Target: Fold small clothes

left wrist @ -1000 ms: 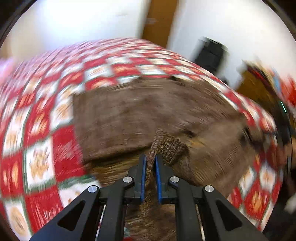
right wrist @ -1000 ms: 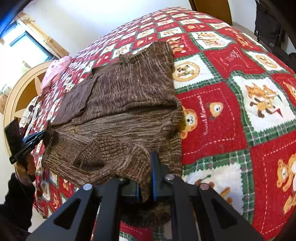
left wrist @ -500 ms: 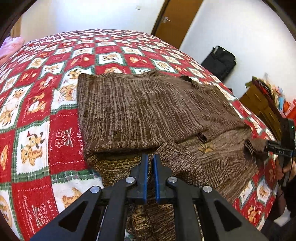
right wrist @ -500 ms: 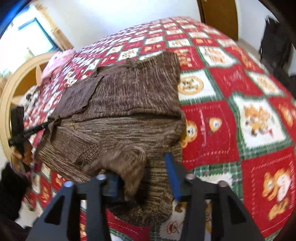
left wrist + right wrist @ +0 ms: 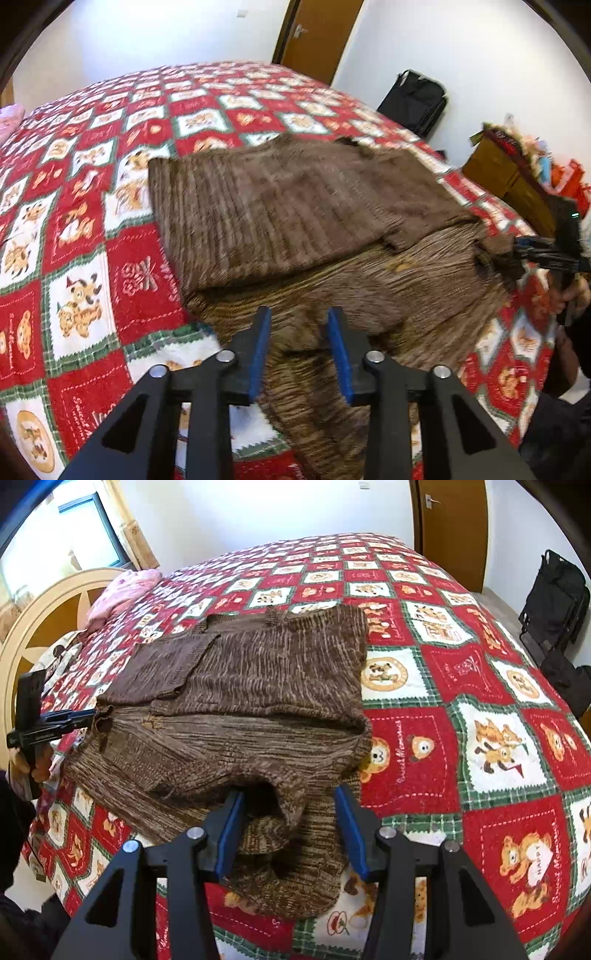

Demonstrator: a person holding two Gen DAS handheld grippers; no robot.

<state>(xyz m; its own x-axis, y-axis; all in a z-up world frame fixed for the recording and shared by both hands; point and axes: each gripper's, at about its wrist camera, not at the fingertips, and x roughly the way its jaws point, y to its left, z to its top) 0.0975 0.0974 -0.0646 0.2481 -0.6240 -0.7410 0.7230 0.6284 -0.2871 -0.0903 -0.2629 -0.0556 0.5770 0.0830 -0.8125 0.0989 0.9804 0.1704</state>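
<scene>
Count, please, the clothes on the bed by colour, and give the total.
Brown: 1, the brown ribbed knit sweater, partly folded on the red and white patchwork quilt.
Pink: 1, the pink crumpled cloth by the cream wooden headboard; its kind is not clear.
Total: 2

Both claws (image 5: 299, 343) (image 5: 290, 823) agape.

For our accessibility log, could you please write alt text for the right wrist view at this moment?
The right gripper, jaws open, hovers over the near edge of a partly folded brown knit sweater lying on a red, white and green bear-patterned quilt. The left gripper reaches the sweater's far-left edge, and a pink garment lies near the headboard.
</scene>
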